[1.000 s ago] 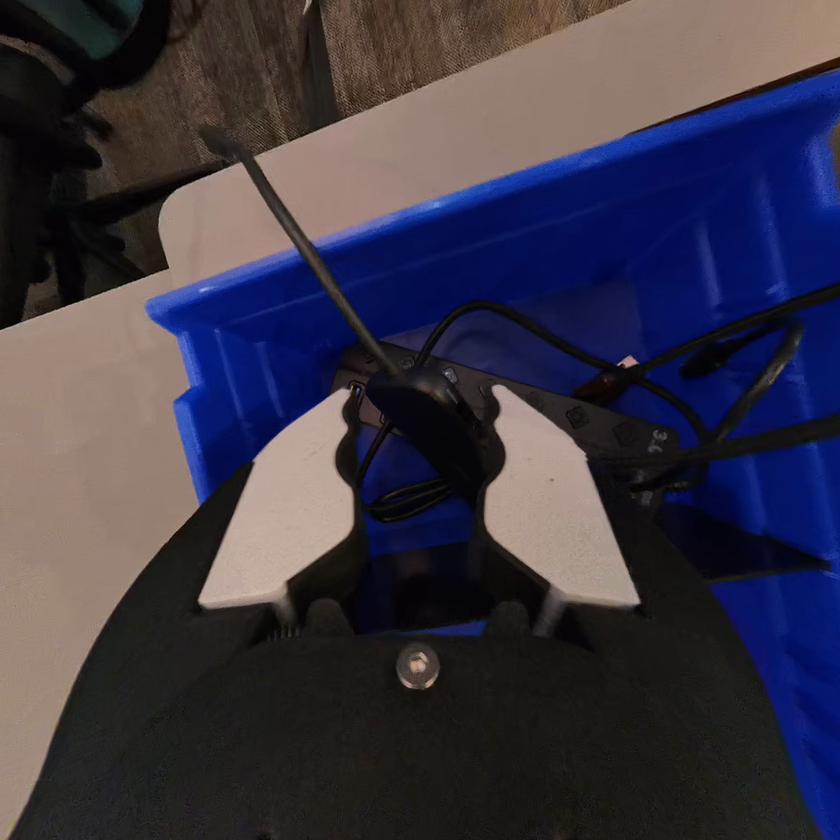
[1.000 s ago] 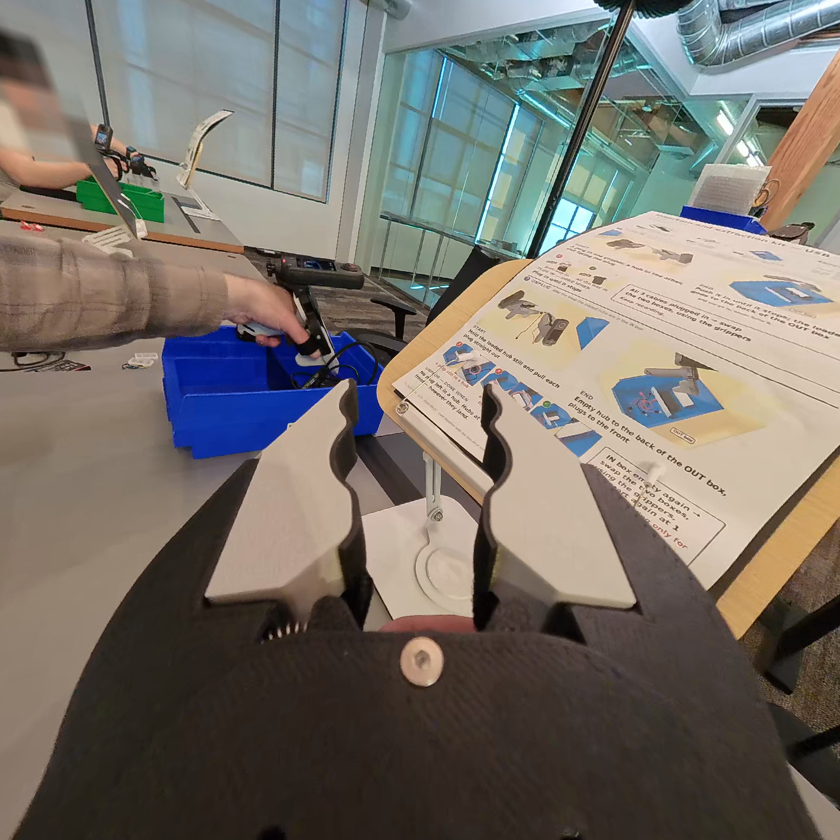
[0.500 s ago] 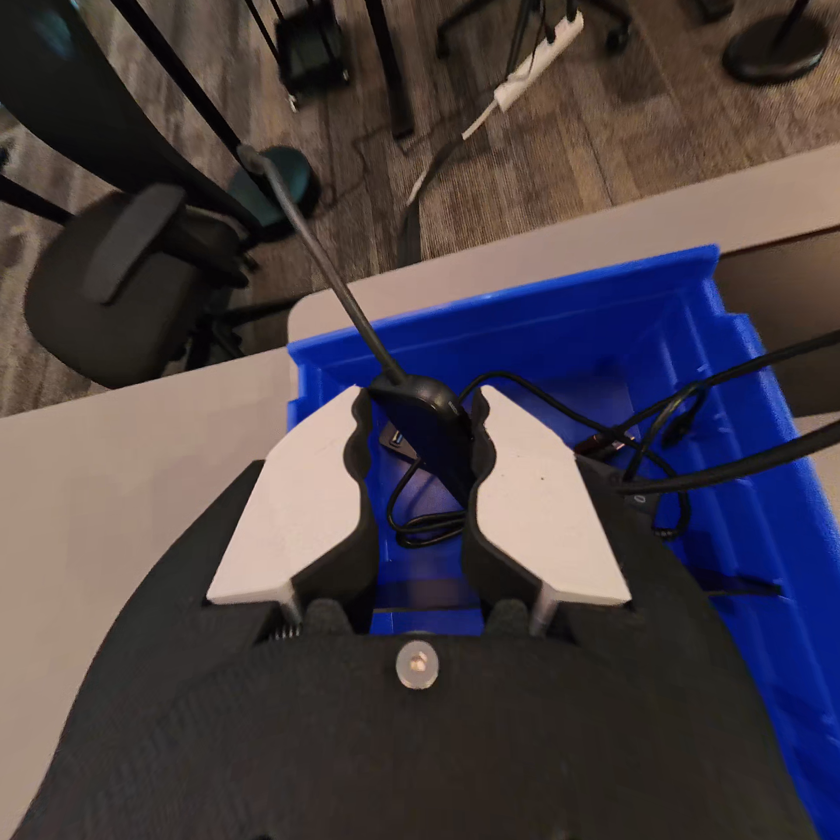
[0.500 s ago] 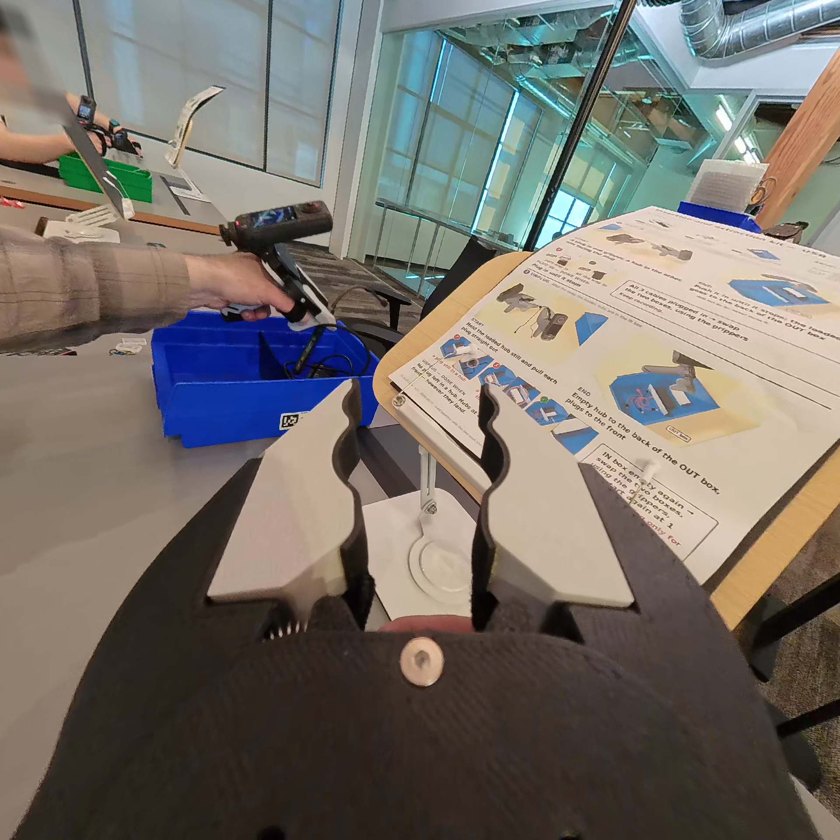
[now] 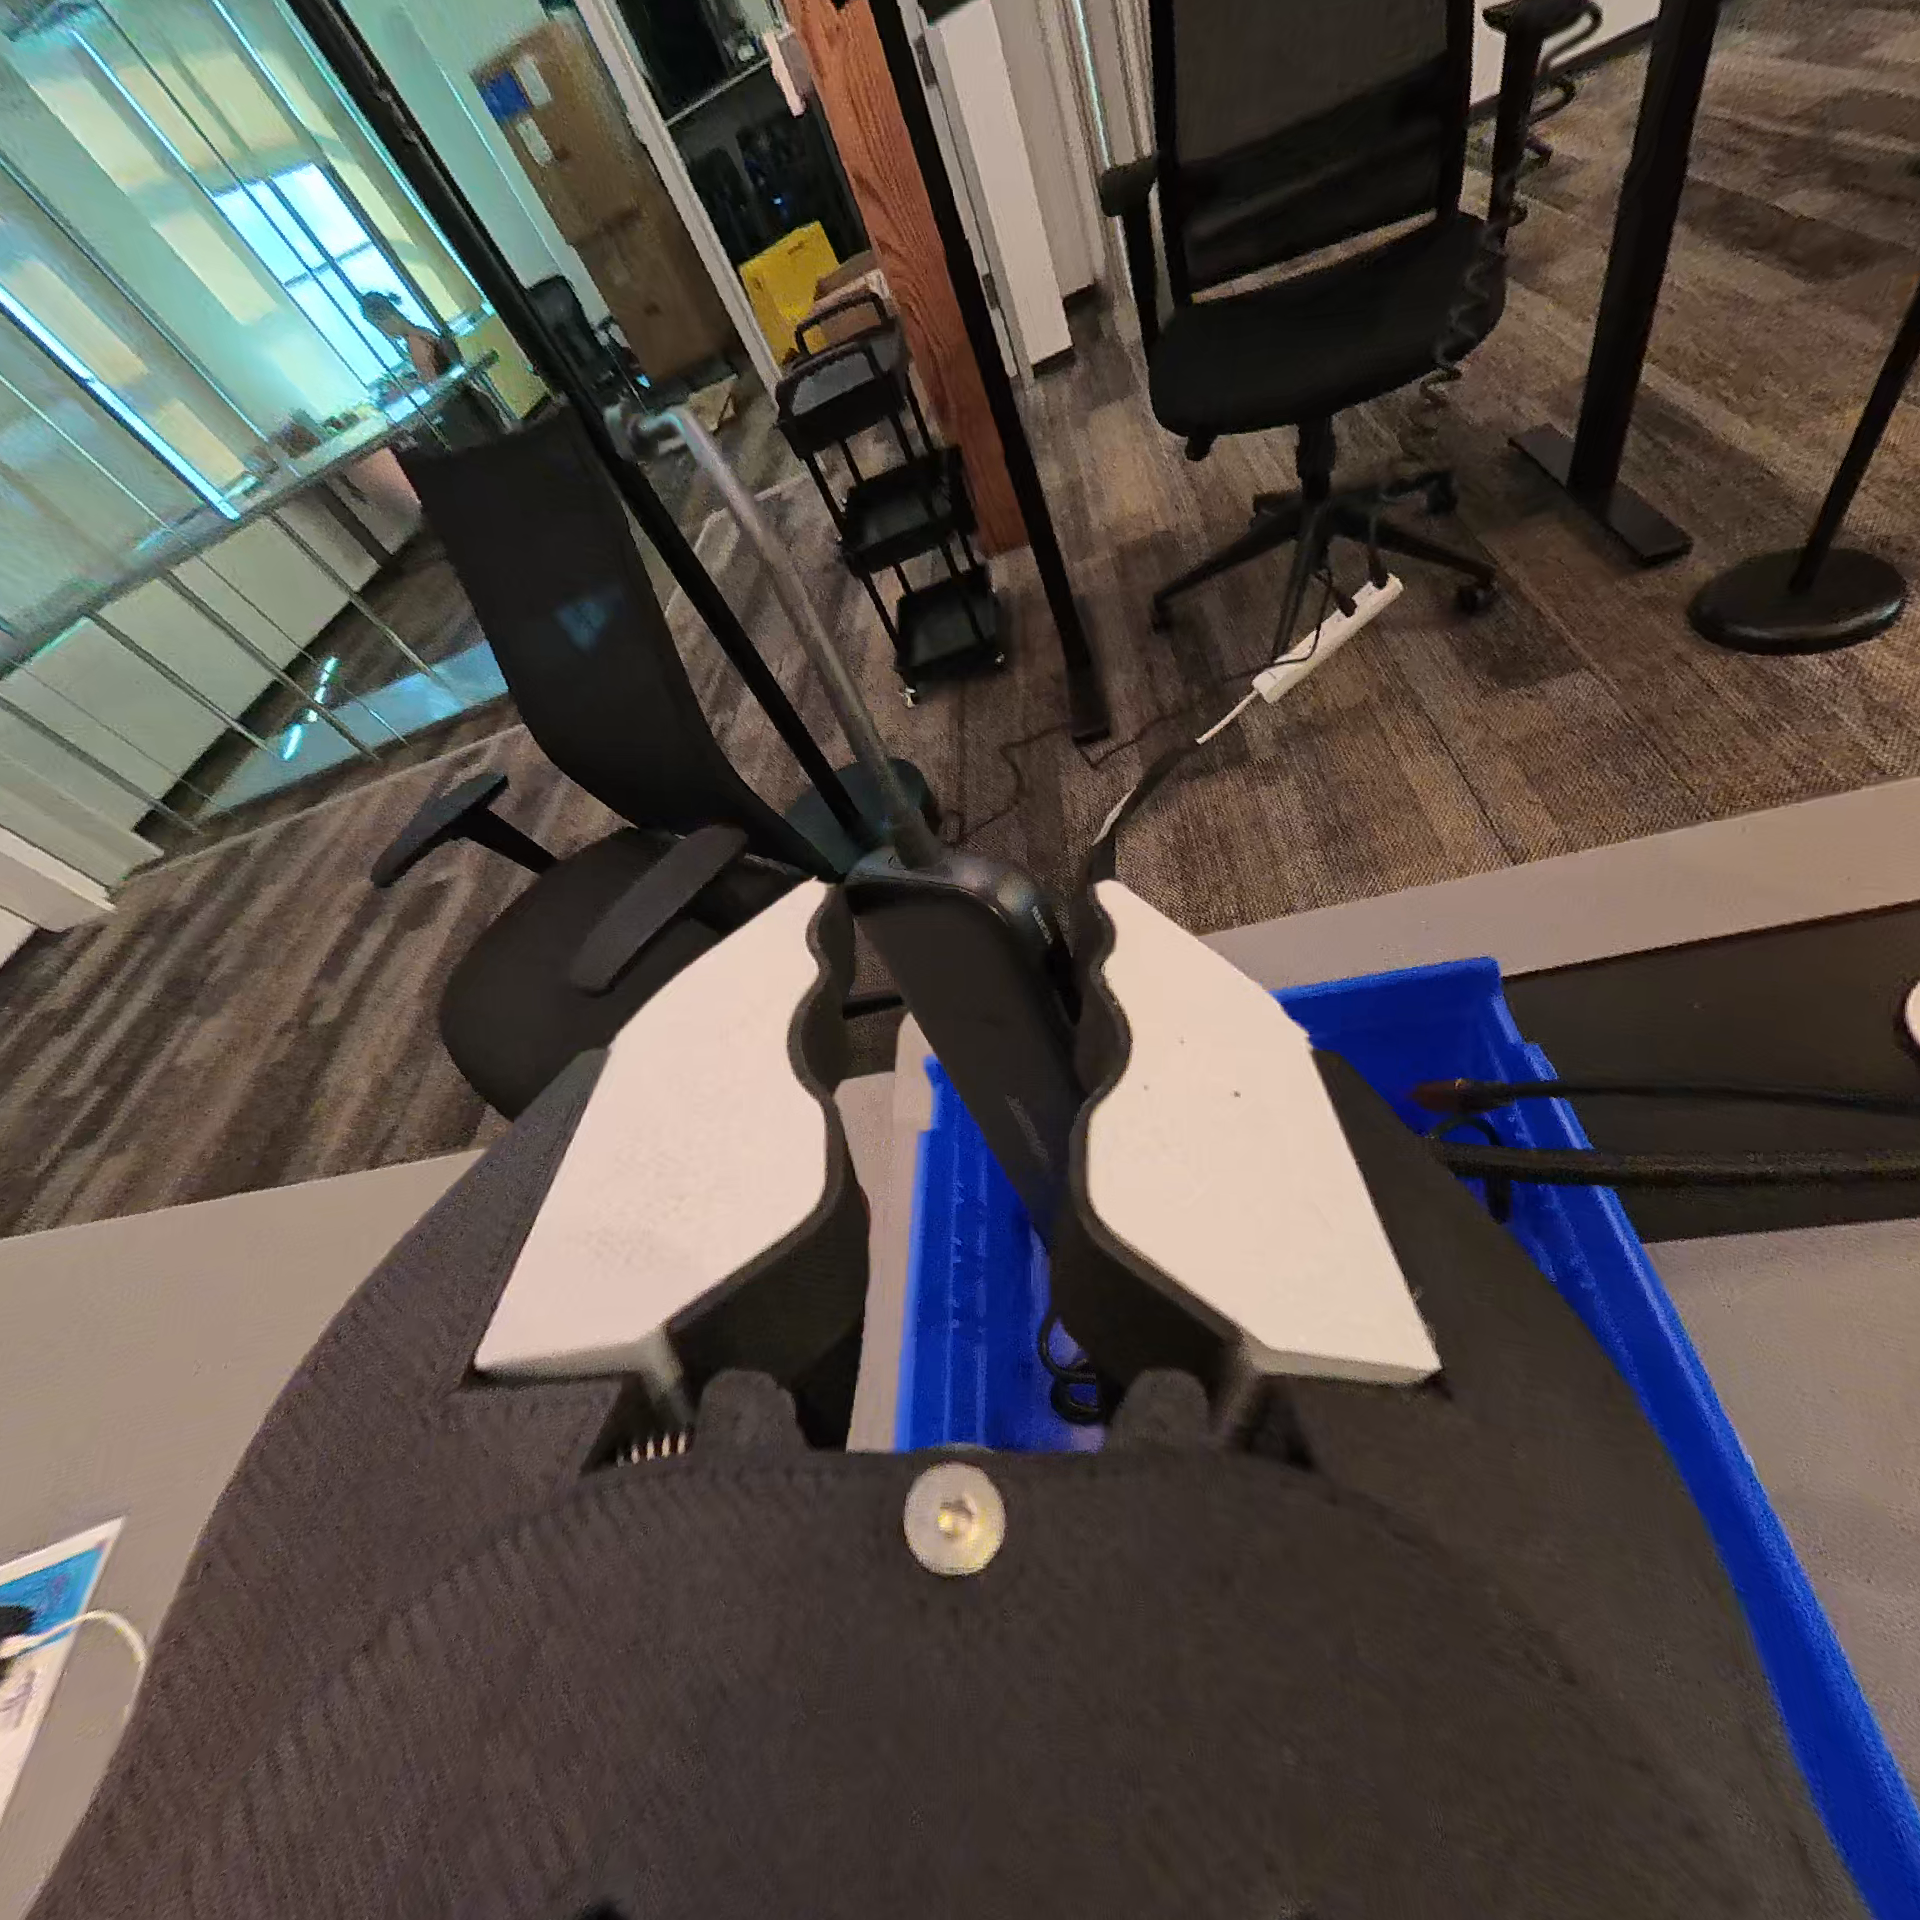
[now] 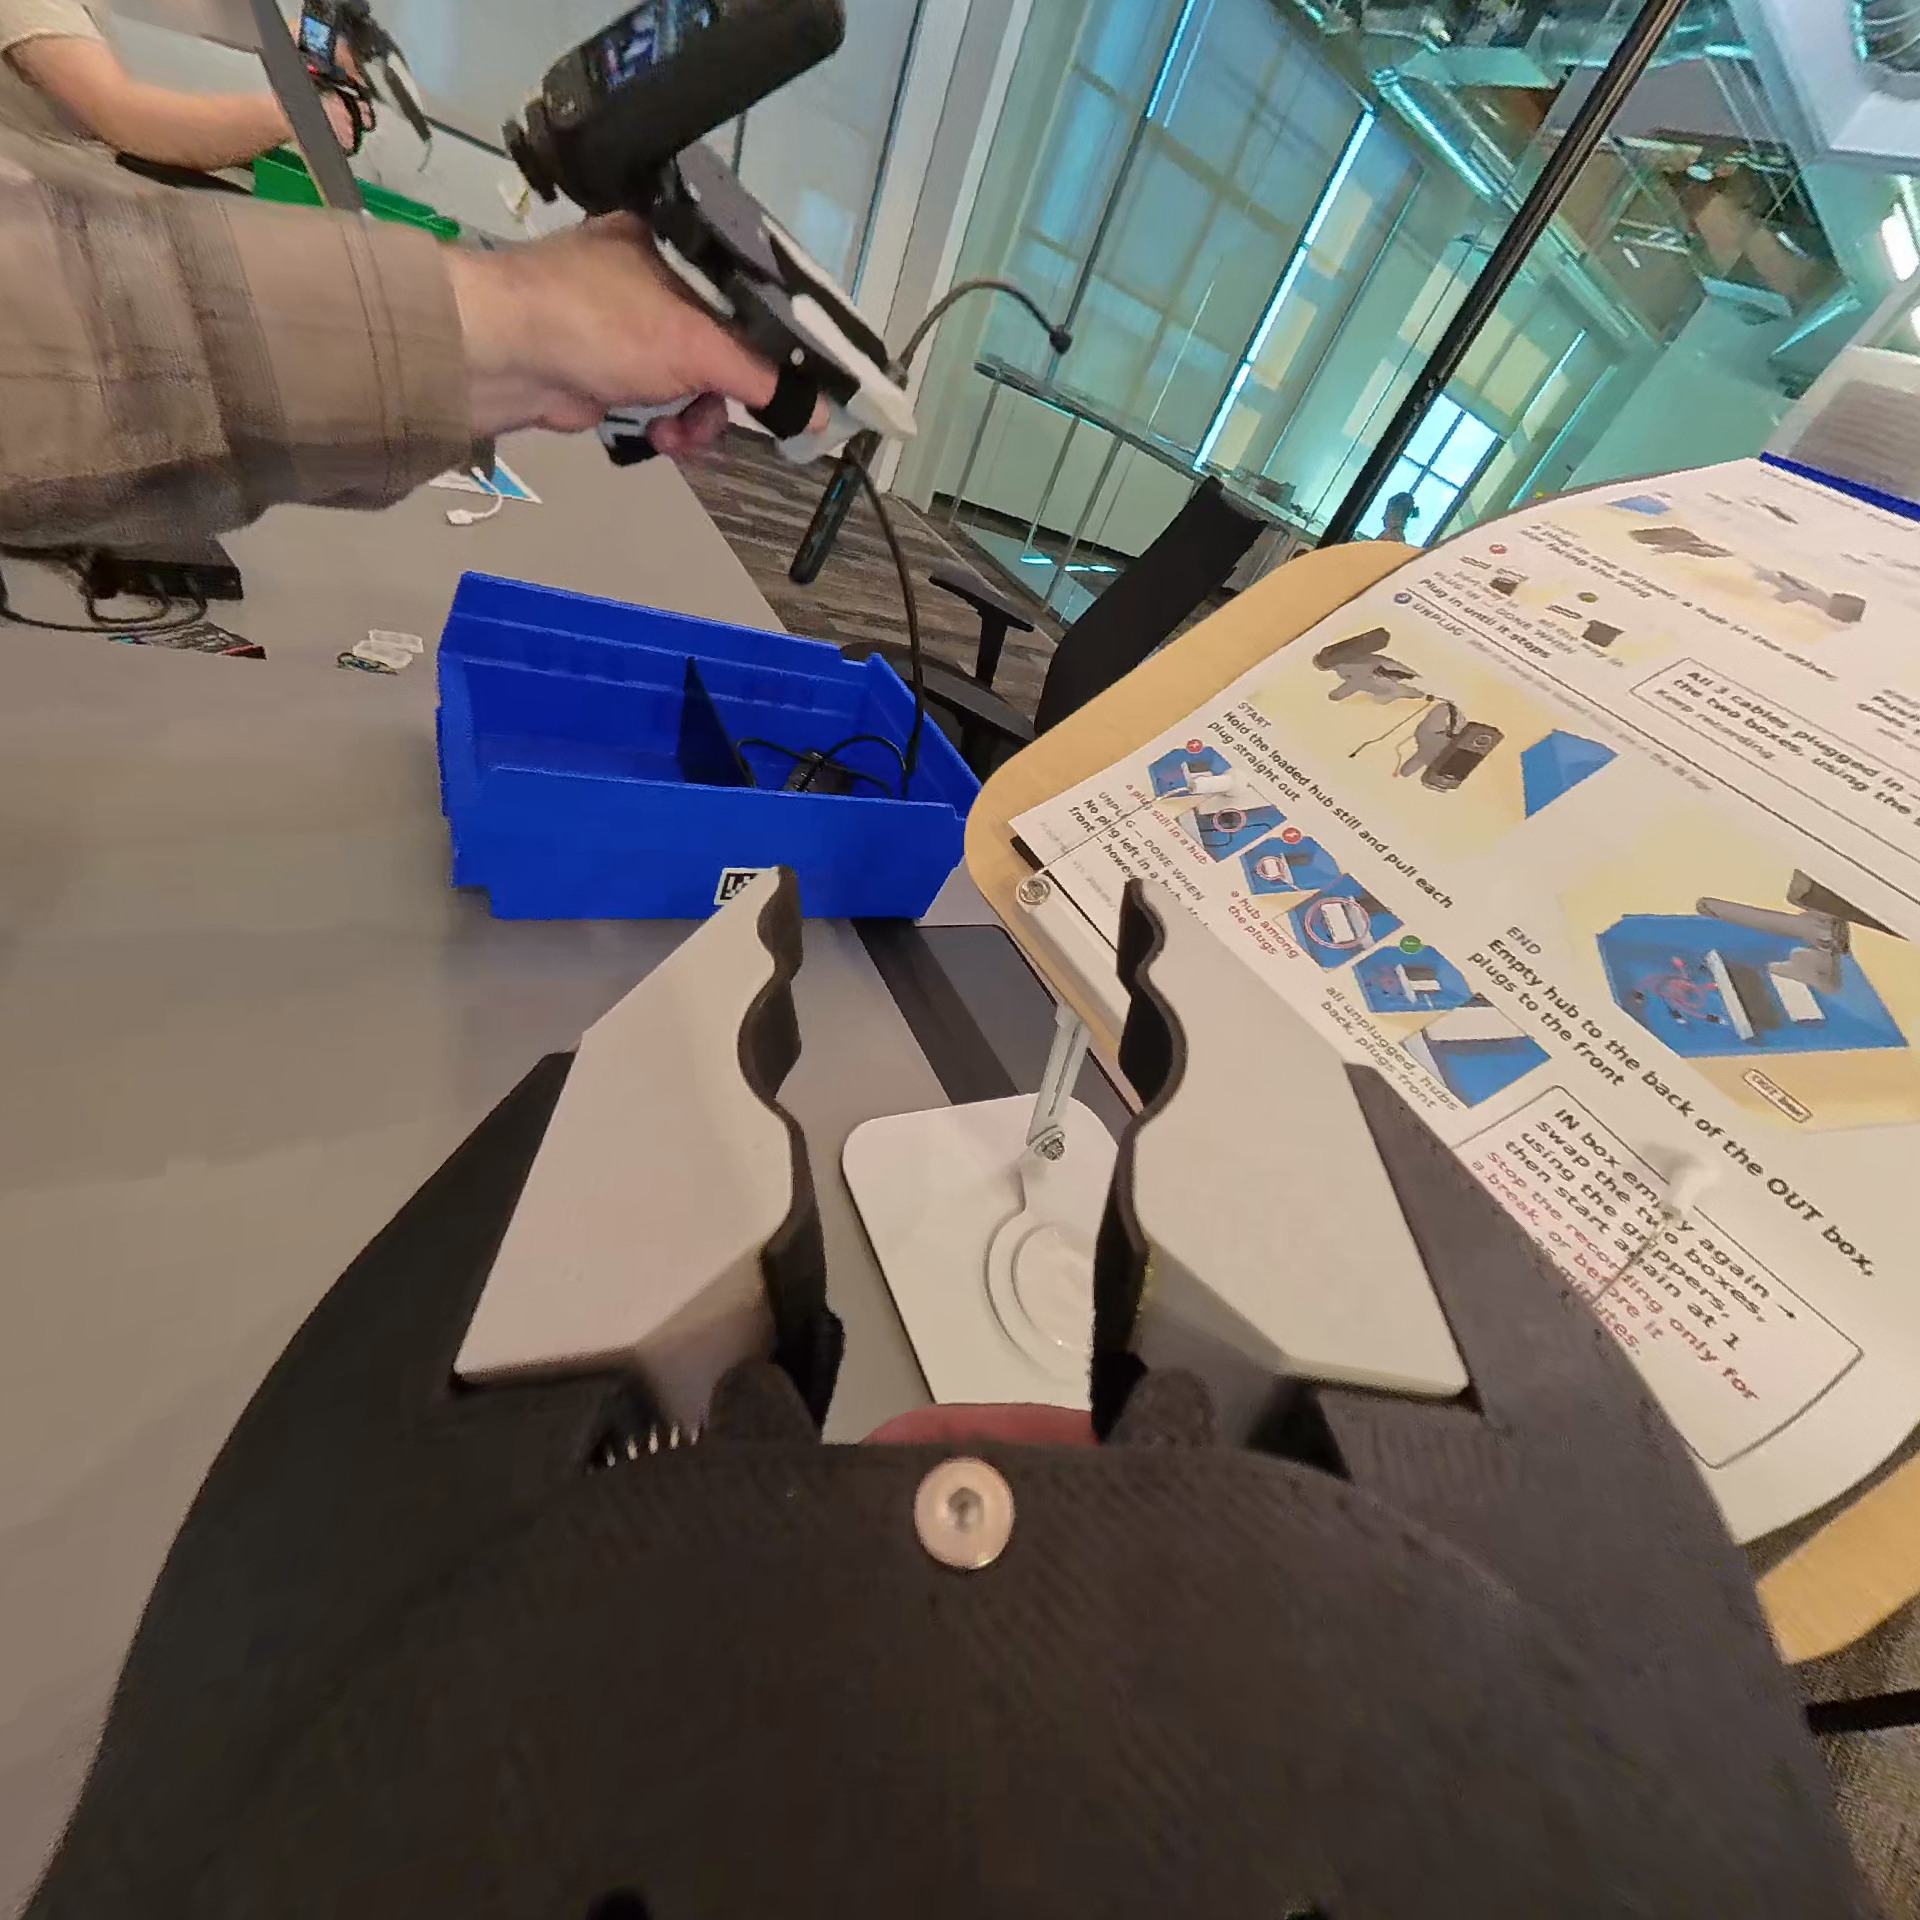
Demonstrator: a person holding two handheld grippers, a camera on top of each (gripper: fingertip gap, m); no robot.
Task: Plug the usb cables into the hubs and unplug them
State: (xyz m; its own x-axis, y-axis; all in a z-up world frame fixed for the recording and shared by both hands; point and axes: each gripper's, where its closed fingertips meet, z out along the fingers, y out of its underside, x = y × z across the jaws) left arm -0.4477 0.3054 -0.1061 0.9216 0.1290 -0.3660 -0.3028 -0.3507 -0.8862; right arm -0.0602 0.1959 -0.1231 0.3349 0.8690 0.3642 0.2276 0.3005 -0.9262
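Nearest in the left wrist view, the left gripper has its jaws clamped on a slim black USB hub, which stands tilted between the two white fingers with its top end leaning left. A stiff grey cable rises from the hub's top and ends in a plug against the background. Just below and behind the hub lies a blue bin on the grey worktop. Two black cables run out over the bin's right rim. Beyond the worktop edge stand black office chairs on a patterned carpet, with a white power strip on the floor.

In the right wrist view, the right gripper is nearest, its jaws spread apart and holding nothing, hovering over the worktop. Between its fingers shows the white base of a stand. To the right, a tilted wooden board carries a printed instruction sheet. Farther off on the left sits the blue bin, a dark divider upright inside it and loose black cables in its right compartment. Above the bin, a person's hand in a plaid sleeve holds the left gripper raised in the air; the hub hangs from it, and a thin cable trails down into the bin.
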